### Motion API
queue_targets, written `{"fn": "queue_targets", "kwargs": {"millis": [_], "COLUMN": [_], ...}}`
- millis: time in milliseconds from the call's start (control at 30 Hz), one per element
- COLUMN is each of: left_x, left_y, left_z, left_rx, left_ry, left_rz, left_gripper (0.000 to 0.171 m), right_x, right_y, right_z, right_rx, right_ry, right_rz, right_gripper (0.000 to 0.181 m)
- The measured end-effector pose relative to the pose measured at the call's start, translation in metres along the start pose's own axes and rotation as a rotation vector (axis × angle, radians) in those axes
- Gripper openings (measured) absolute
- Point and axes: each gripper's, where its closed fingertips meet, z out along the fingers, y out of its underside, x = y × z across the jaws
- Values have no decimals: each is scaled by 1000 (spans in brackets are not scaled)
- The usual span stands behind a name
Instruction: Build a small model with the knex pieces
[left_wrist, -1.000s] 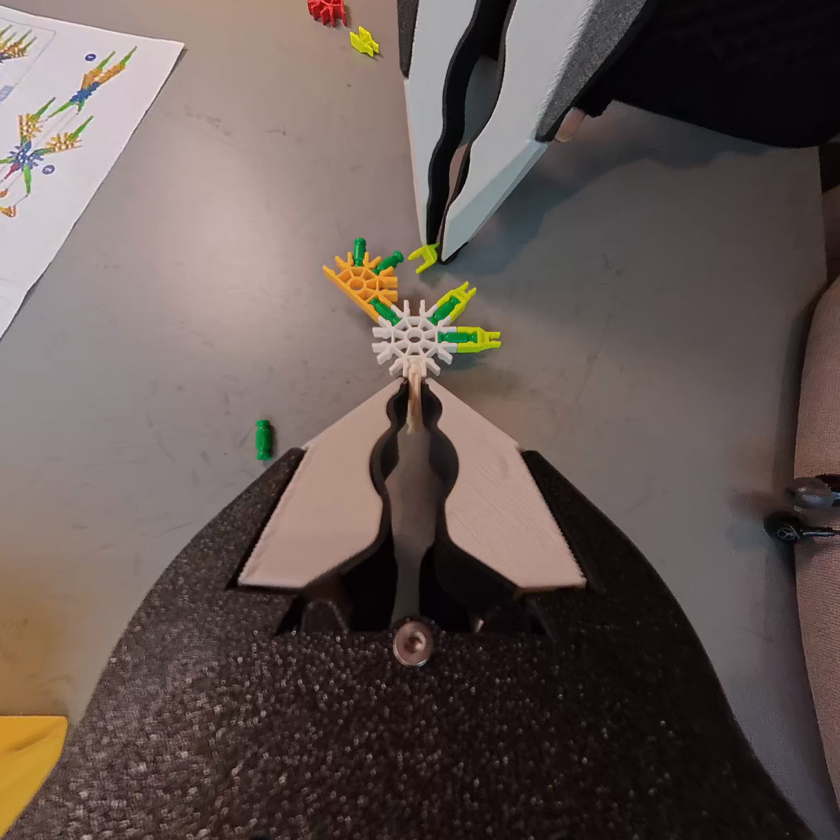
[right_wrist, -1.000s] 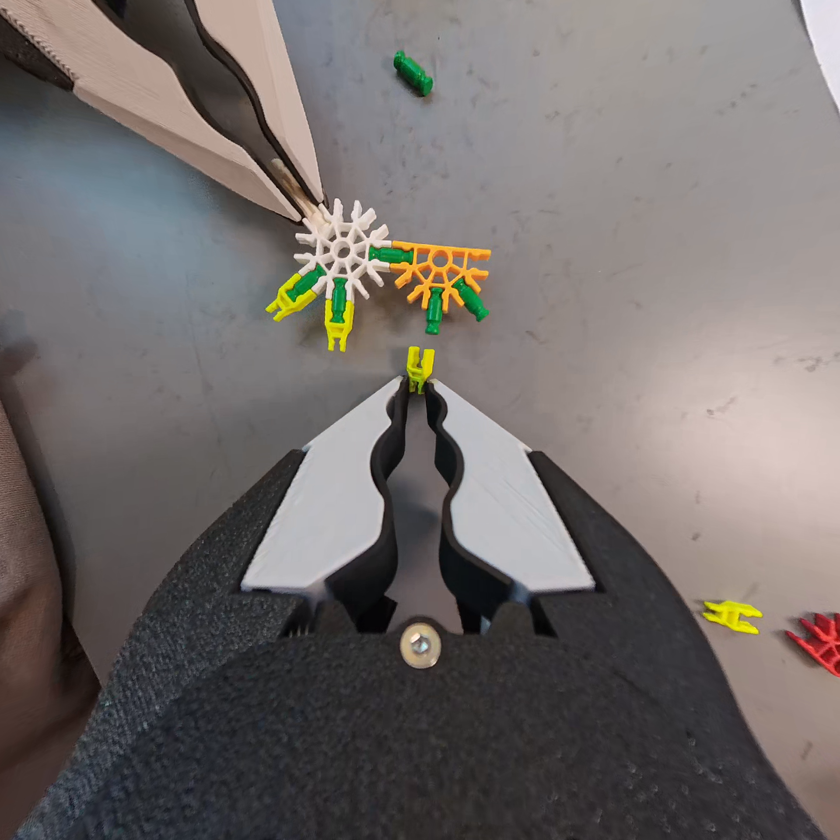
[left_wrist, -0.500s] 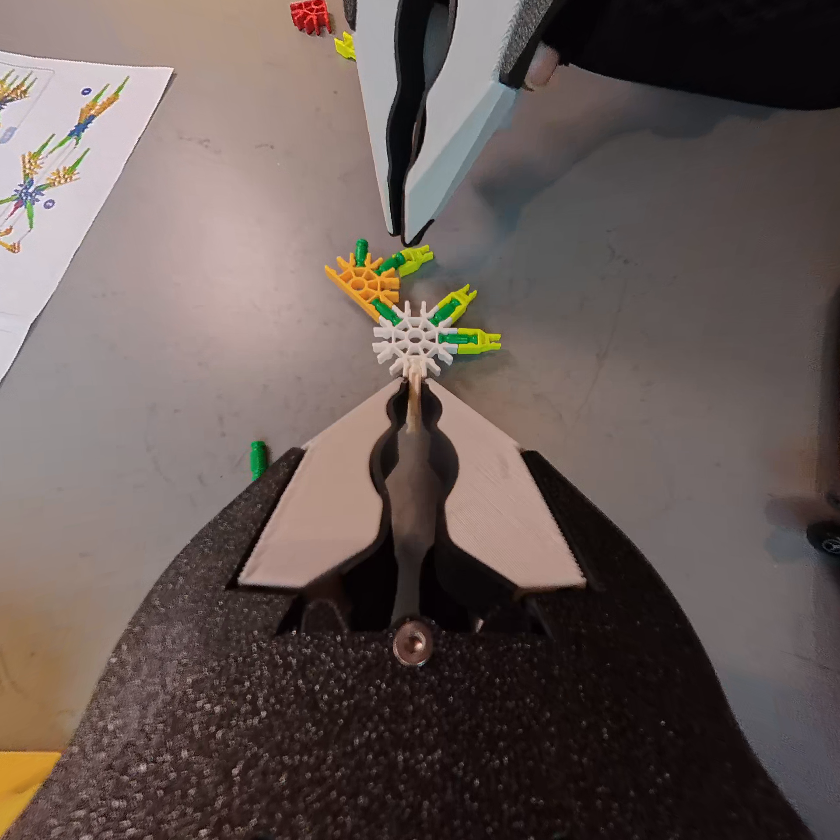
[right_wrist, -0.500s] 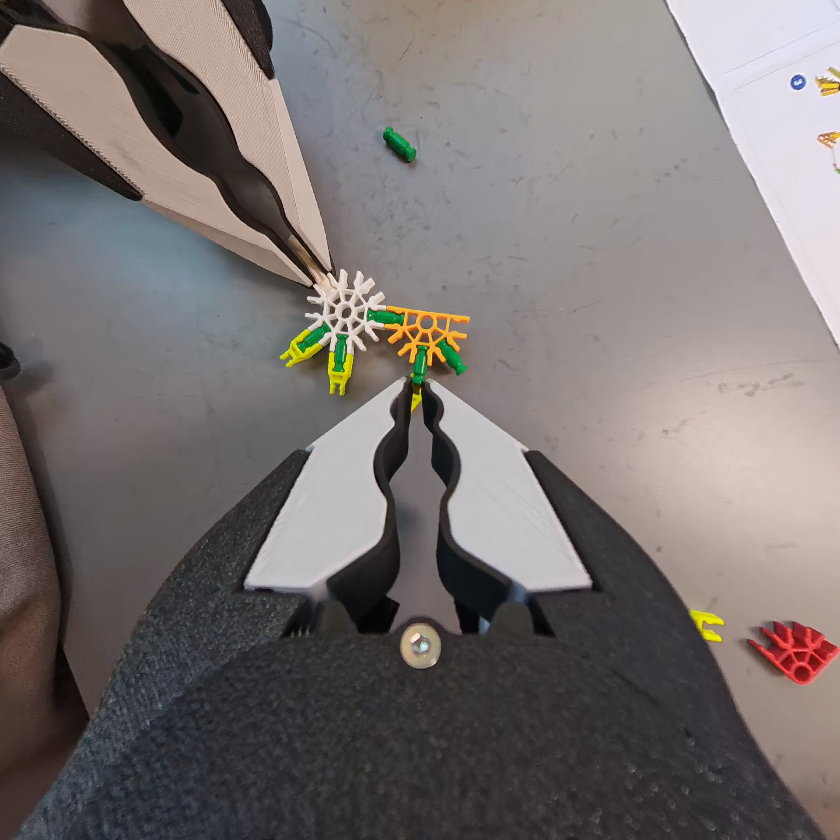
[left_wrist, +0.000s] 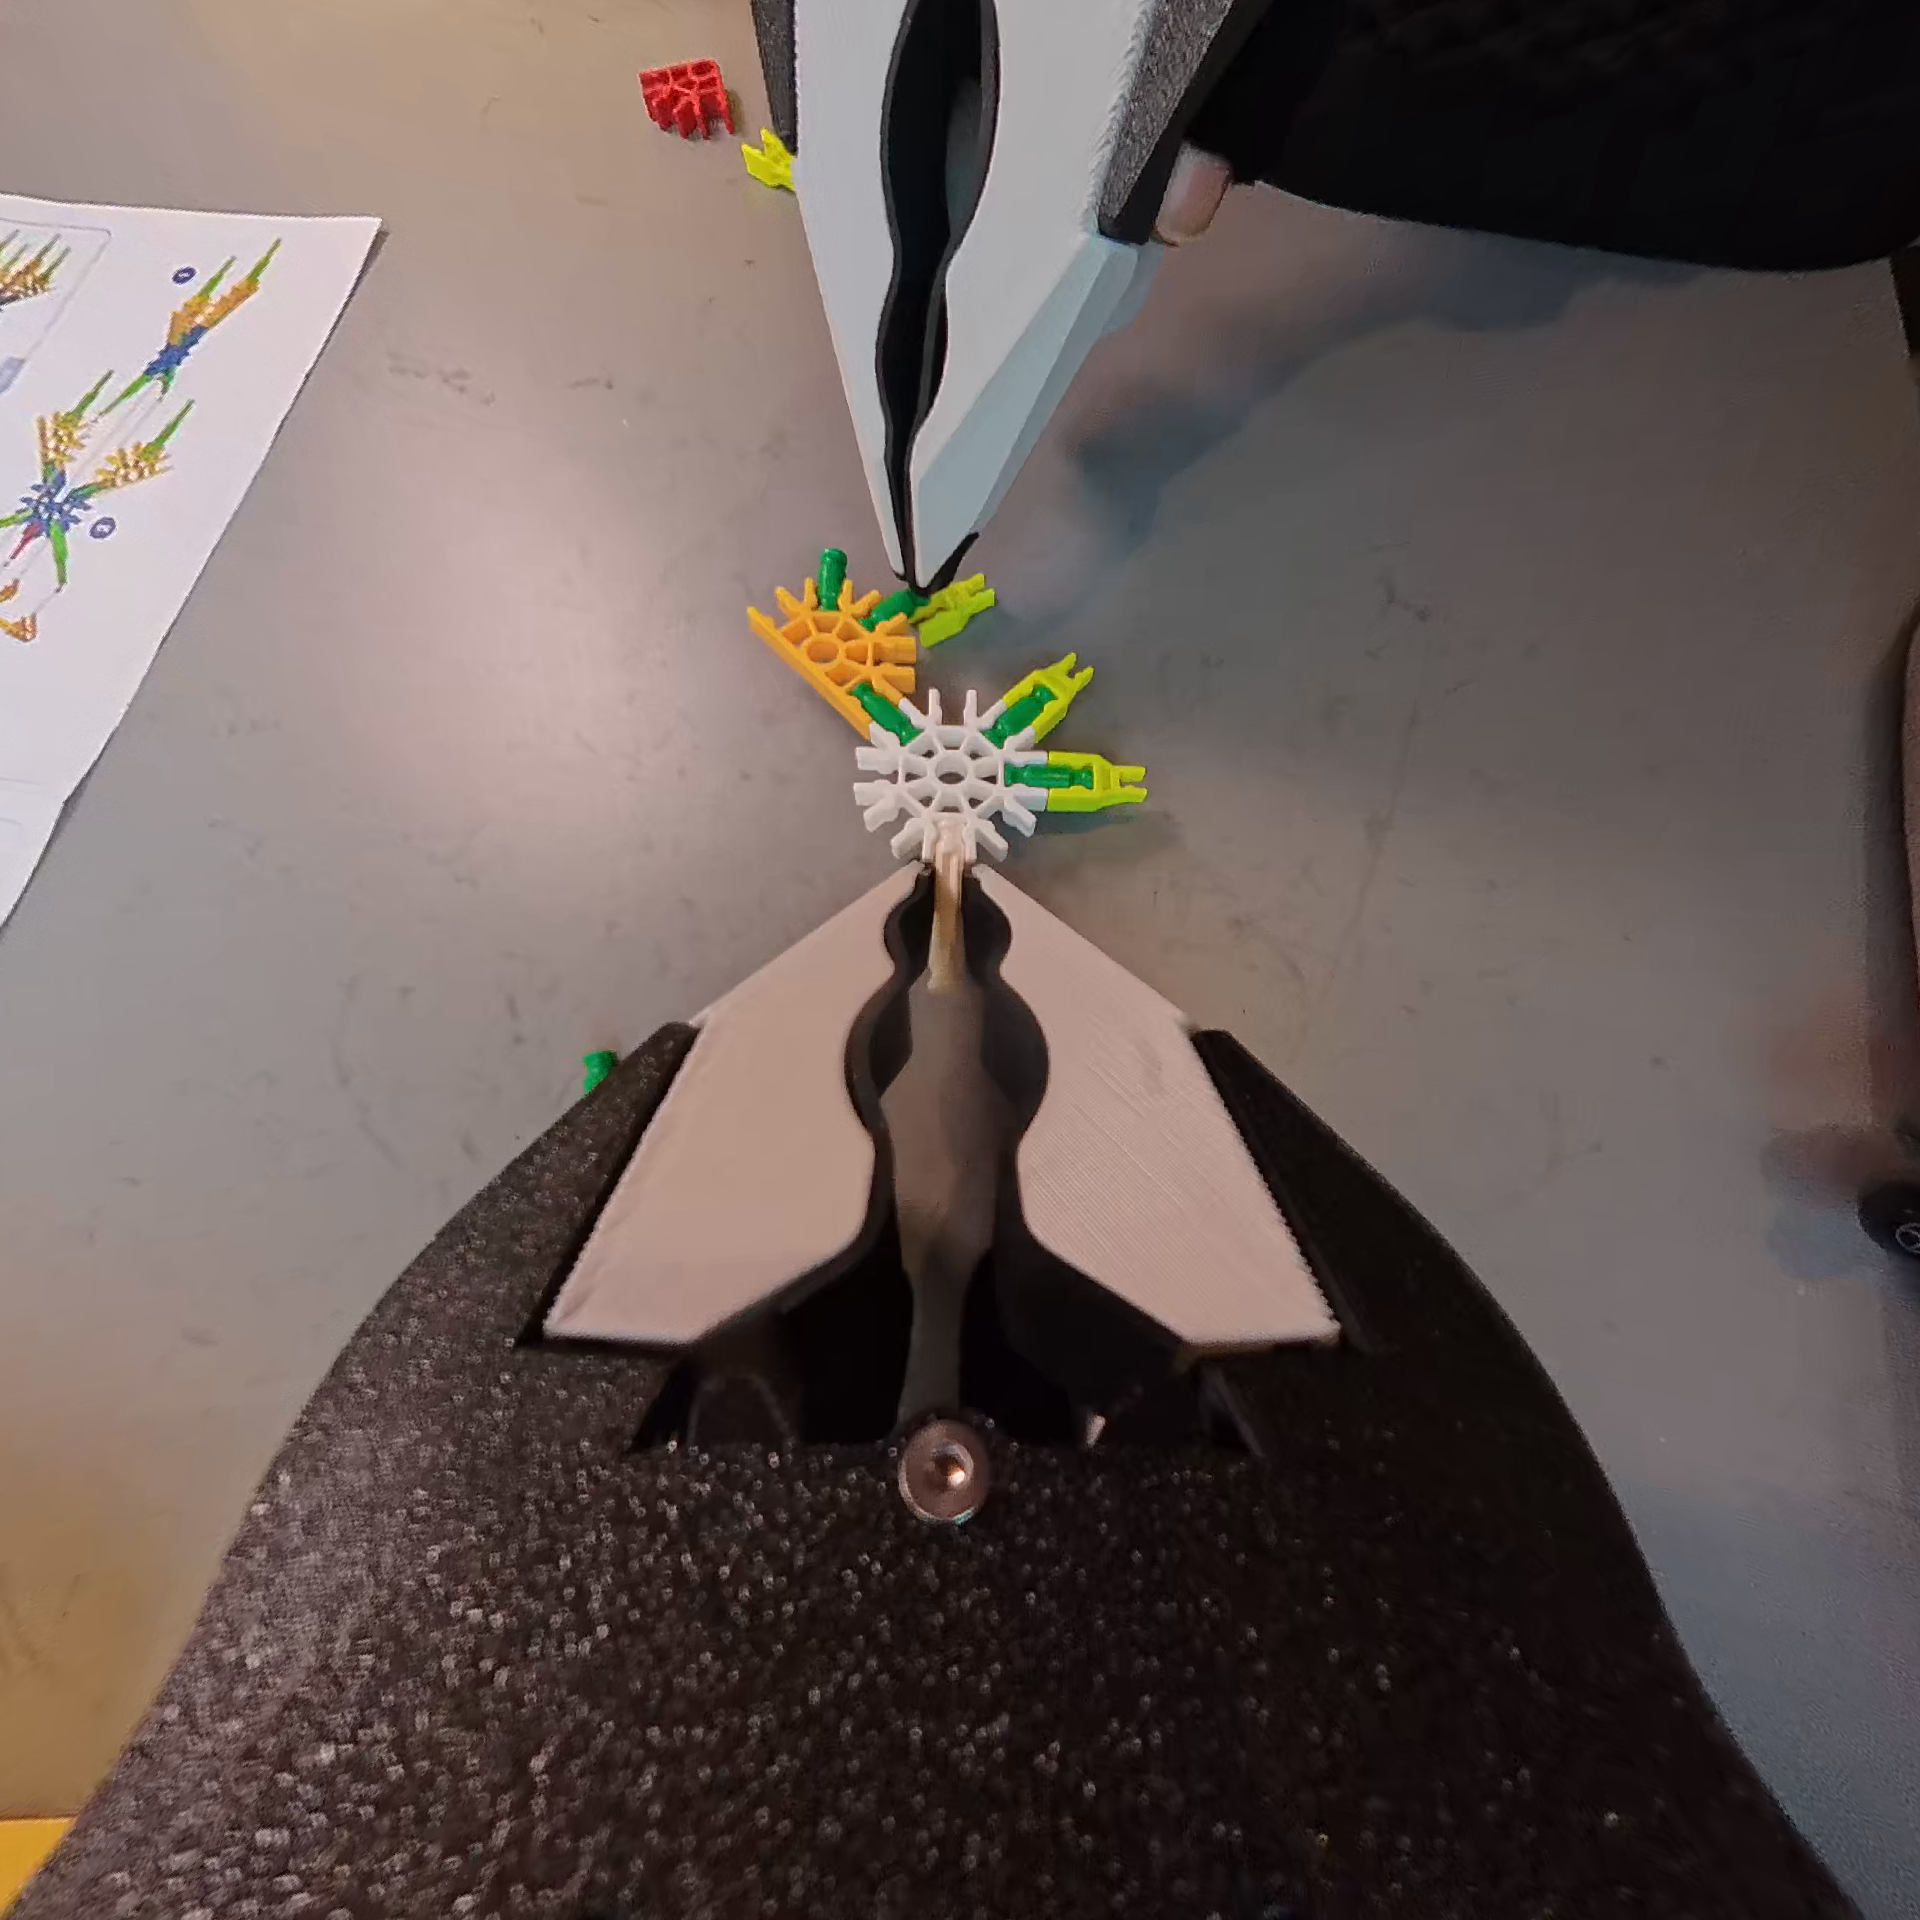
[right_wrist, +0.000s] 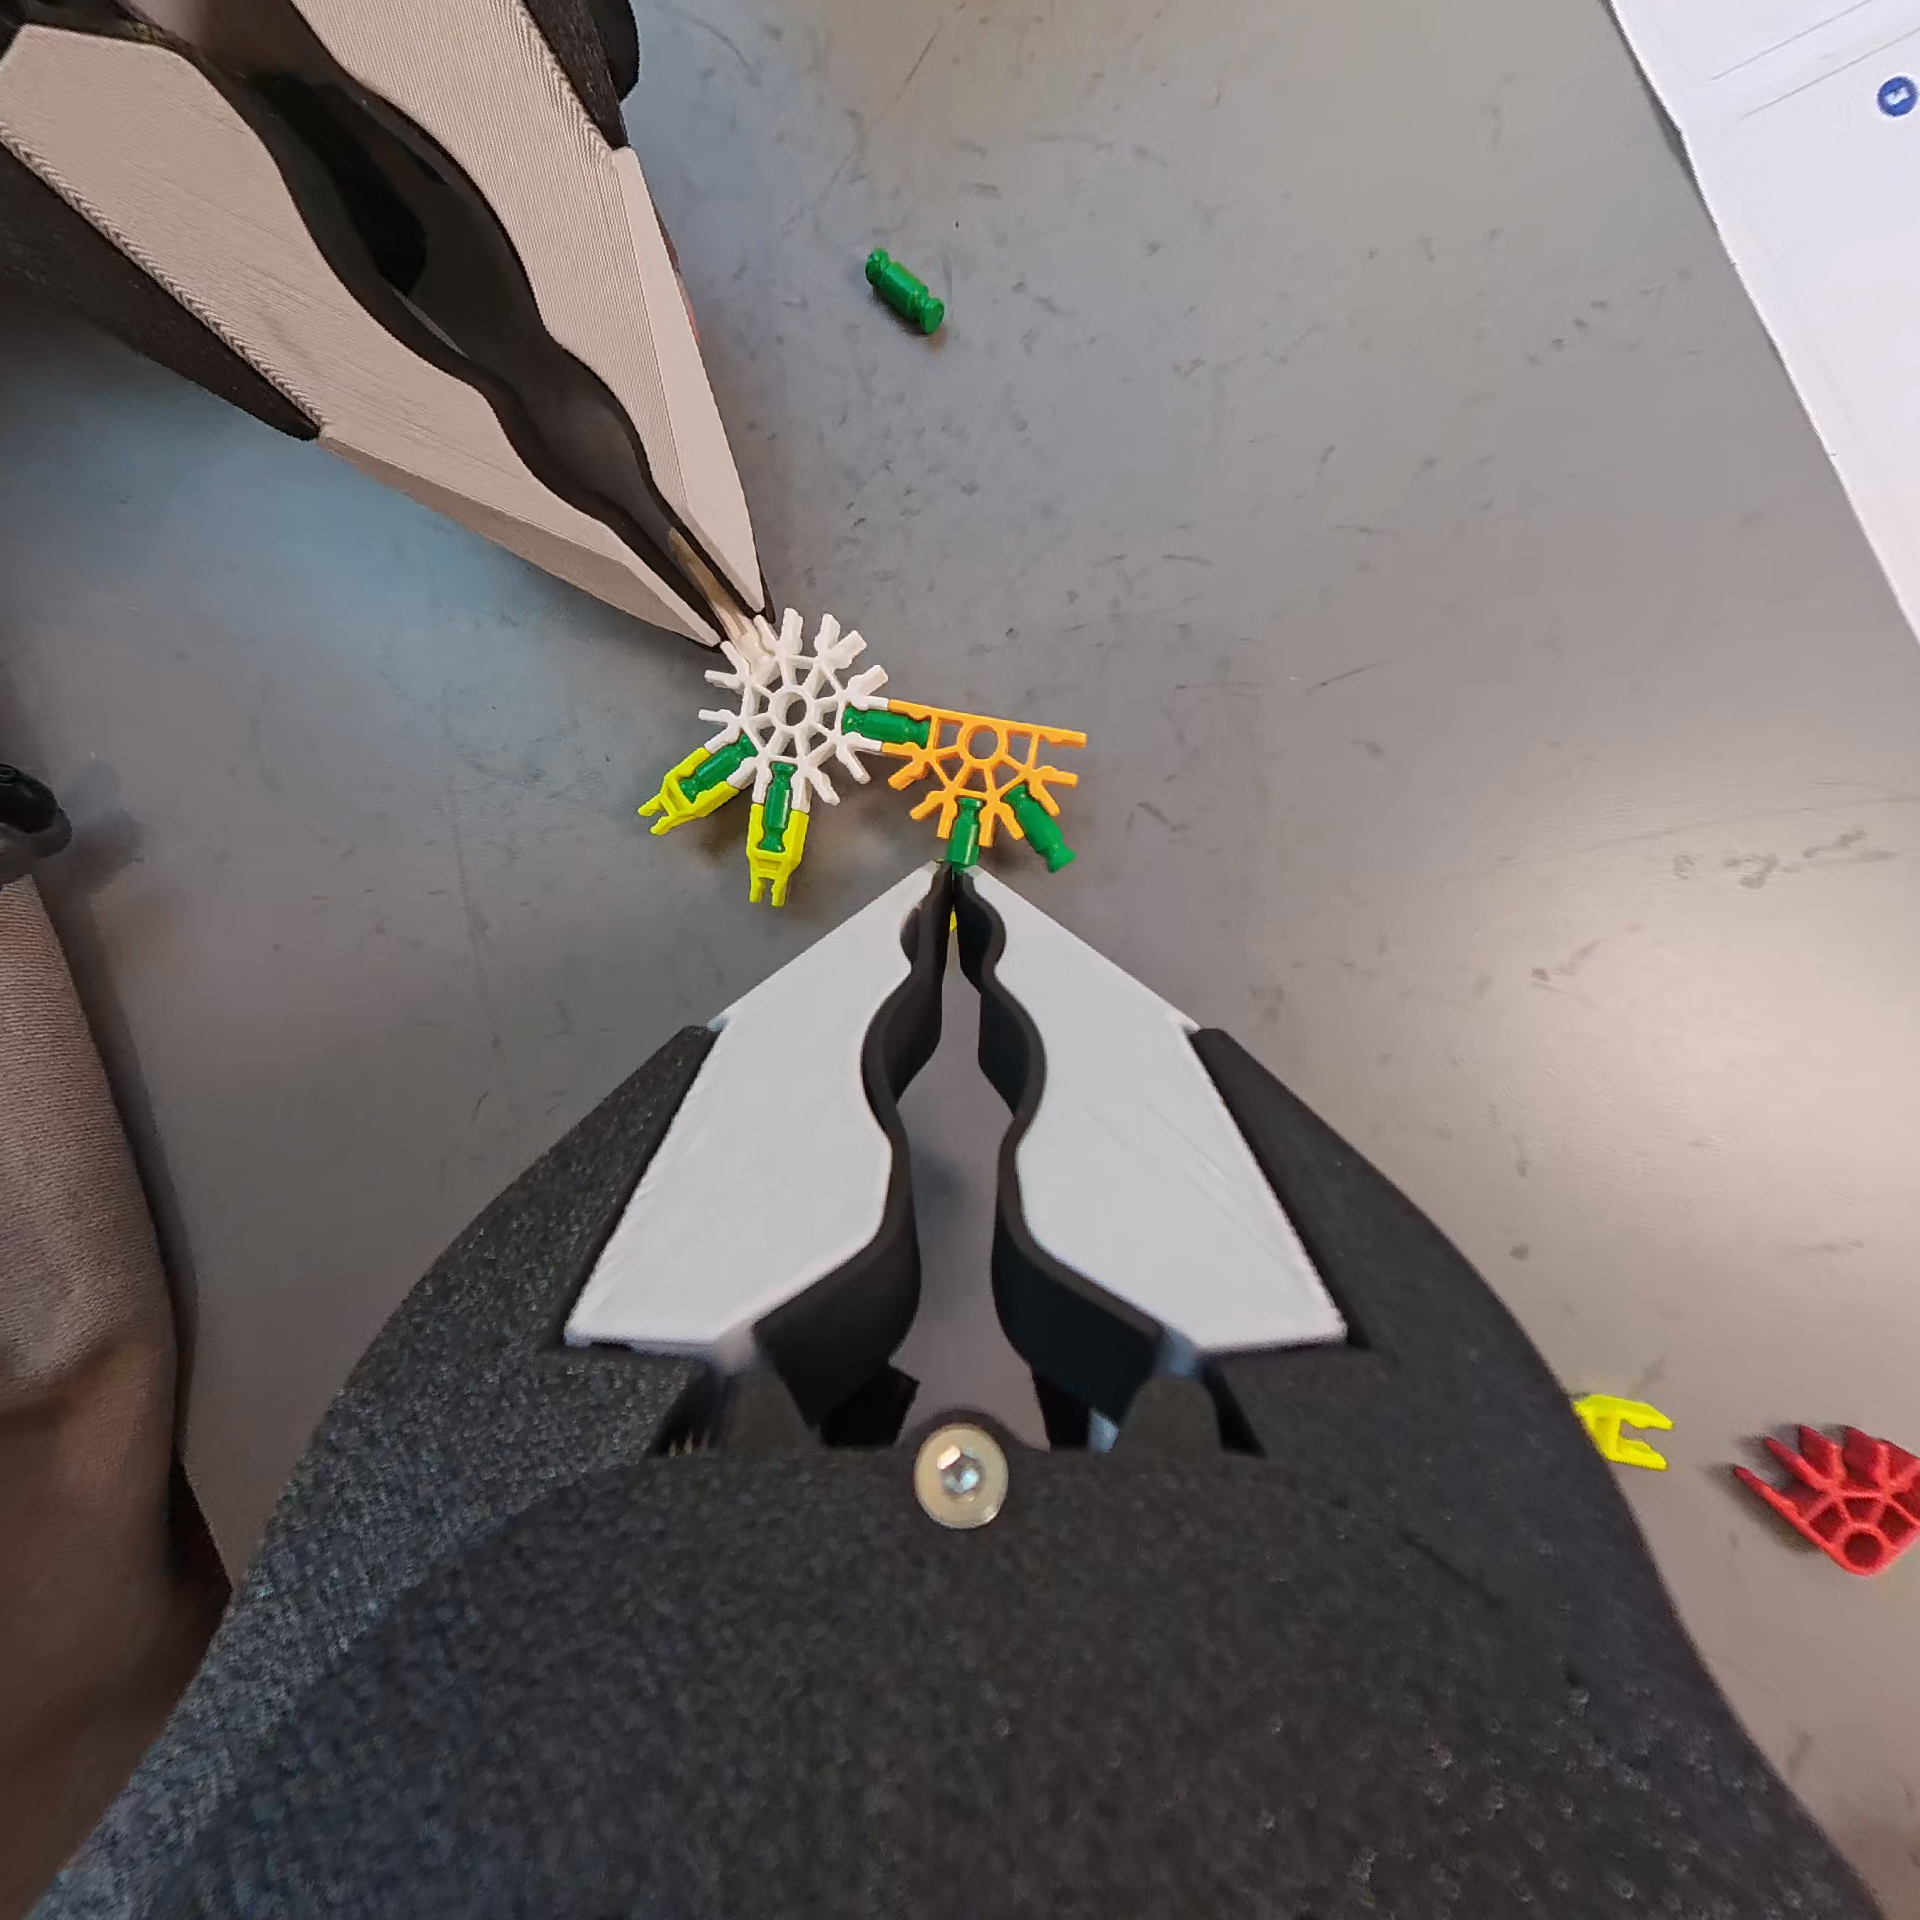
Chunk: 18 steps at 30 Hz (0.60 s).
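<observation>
- The left gripper (left_wrist: 948, 868) is closed on a short tan rod (left_wrist: 948, 935) plugged into the white snowflake connector (left_wrist: 948, 774); only a stub of the rod shows between the fingertips, and its rear end is lost in the shadowed gap behind them.
- The white connector lies on the grey table (left_wrist: 1455, 727), joined by a green rod to an orange fan-shaped connector (left_wrist: 840, 649). Two more green rods run from the white hub into lime-yellow clip ends (left_wrist: 1101, 781).
- The right gripper (right_wrist: 951, 878) is nearly shut, its tips pinched together at the end of a green rod (right_wrist: 964, 826) hanging from the orange connector.
- A sliver of yellow (right_wrist: 952, 920) shows between its pads. In the left wrist view a lime clip (left_wrist: 956, 608) sits on that rod right under the tips, so the gripper probably still grips it, though the contact itself is hidden.
- A second green rod (right_wrist: 1039, 828) sticks out of the orange piece, just beside the right gripper's tips.
- A loose green rod (right_wrist: 904, 291) lies apart on the table; in the left wrist view it is mostly hidden behind the gripper body.
- A loose yellow clip (right_wrist: 1621, 1429) and a red connector (right_wrist: 1834, 1512) lie near the right edge, the red one cut off by the frame.
- A printed instruction sheet (left_wrist: 156, 436) runs off the left edge.
</observation>
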Motion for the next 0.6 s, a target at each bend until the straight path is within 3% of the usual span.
{"fn": "queue_targets", "kwargs": {"millis": [600], "left_x": [5], "left_y": [6], "left_z": [5], "left_rx": [-30], "left_ry": [56], "left_rz": [9], "left_gripper": [5], "right_x": [-5], "right_y": [9], "right_z": [1], "right_rx": [-64], "right_ry": [-34], "right_rz": [29], "right_gripper": [0]}}
